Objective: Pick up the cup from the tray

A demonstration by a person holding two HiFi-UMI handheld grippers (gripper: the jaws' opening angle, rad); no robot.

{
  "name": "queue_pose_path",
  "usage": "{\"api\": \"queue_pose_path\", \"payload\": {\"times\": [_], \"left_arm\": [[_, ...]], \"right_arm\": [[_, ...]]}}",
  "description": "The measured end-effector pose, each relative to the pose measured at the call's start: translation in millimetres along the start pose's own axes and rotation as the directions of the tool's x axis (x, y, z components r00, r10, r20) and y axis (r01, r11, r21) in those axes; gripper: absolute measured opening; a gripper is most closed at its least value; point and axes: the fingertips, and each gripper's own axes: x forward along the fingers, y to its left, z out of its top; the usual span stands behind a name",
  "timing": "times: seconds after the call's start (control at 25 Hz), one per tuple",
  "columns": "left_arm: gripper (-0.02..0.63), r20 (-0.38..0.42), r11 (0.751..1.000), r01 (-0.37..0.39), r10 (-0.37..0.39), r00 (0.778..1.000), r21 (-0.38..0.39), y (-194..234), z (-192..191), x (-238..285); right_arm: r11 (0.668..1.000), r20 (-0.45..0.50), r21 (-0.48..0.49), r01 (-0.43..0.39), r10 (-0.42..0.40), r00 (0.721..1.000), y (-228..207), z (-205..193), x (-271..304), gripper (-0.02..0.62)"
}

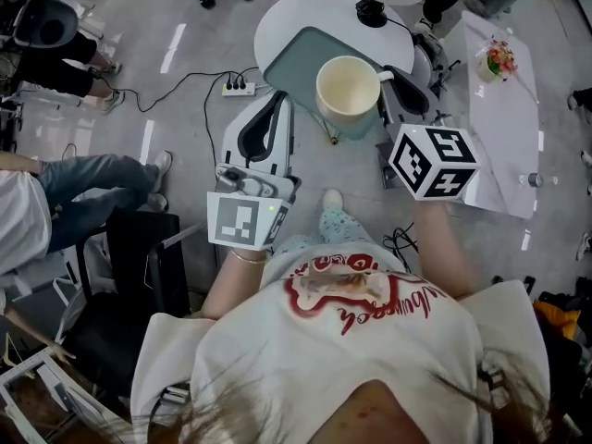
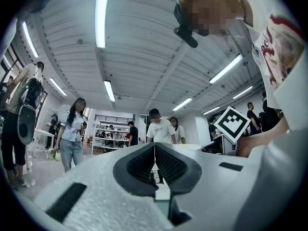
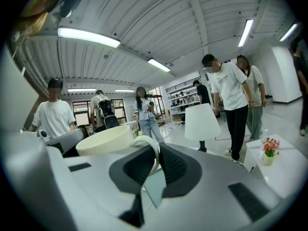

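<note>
Right gripper point(image 3: 156, 159) clamped on handle of cream ceramic cup point(image 1: 350, 86), over grey-green rectangular tray point(image 1: 294, 63). Left gripper point(image 2: 154, 161) fingers together, empty.

The cup point(image 1: 349, 83) hides part of the tray point(image 1: 289, 63) (apparently its right side); the cup's base is unseen.

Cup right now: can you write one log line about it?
cream round cup: handle clamped in right tongs, over grey-green flat tray | left tongs: shut, empty
</note>
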Motion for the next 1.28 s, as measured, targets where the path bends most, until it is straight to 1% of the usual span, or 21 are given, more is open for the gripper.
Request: {"api": "queue_pose_path", "payload": {"times": [0.12, 0.32, 0.4, 0.52, 0.64, 0.8, 0.92, 1.08, 1.28], "left_arm": [[0.015, 0.000, 1.000, 0.011, -0.011, 1.000, 0.008, -13.7, 2.8, -33.7], [0.015, -0.016, 0.999, 0.041, -0.041, 0.999, 0.003, -42.7, 7.2, -108.2], [0.015, -0.018, 0.999, 0.052, -0.052, 0.998, -0.004, -55.0, 13.3, -136.9], [0.015, -0.013, 0.997, 0.074, -0.074, 0.997, -0.009, -73.7, 27.6, -173.5], [0.015, -0.002, 0.996, 0.084, -0.084, 0.996, -0.016, -87.2, 40.9, -201.8], [0.015, 0.013, 0.996, 0.085, -0.085, 0.996, -0.013, -102.3, 58.3, -222.3], [0.015, 0.021, 0.997, 0.078, -0.078, 0.997, -0.009, -107.3, 67.4, -229.1], [0.015, 0.019, 0.996, 0.084, -0.083, 0.996, -0.006, -116.4, 68.9, -239.4], [0.015, 0.020, 0.997, 0.072, -0.071, 0.997, -0.019, -124.5, 68.4, -243.7]], "right_arm": [[1.000, 0.009, 0.006, 0.009, -0.009, 1.000, 17.0, -11.1, -30.4, 0.043], [0.999, 0.023, 0.024, 0.048, -0.048, 0.999, 55.1, -41.3, -98.0, 0.043], [0.997, 0.022, 0.034, 0.068, -0.069, 0.997, 70.6, -53.5, -126.8, 0.043], [0.995, 0.010, 0.022, 0.098, -0.098, 0.995, 94.2, -68.0, -167.9, 0.043], [0.994, 0.008, 0.010, 0.105, -0.105, 0.994, 116.8, -73.0, -201.0, 0.043], [0.995, 0.022, 0.010, 0.100, -0.100, 0.995, 132.4, -72.1, -232.7, 0.043], [0.996, 0.032, 0.012, 0.092, -0.093, 0.995, 137.4, -69.0, -243.5, 0.043], [0.996, 0.039, -0.002, 0.086, -0.086, 0.995, 141.0, -68.0, -253.4, 0.043], [0.997, 0.050, -0.004, 0.077, -0.076, 0.996, 140.6, -64.4, -261.2, 0.043]]}}
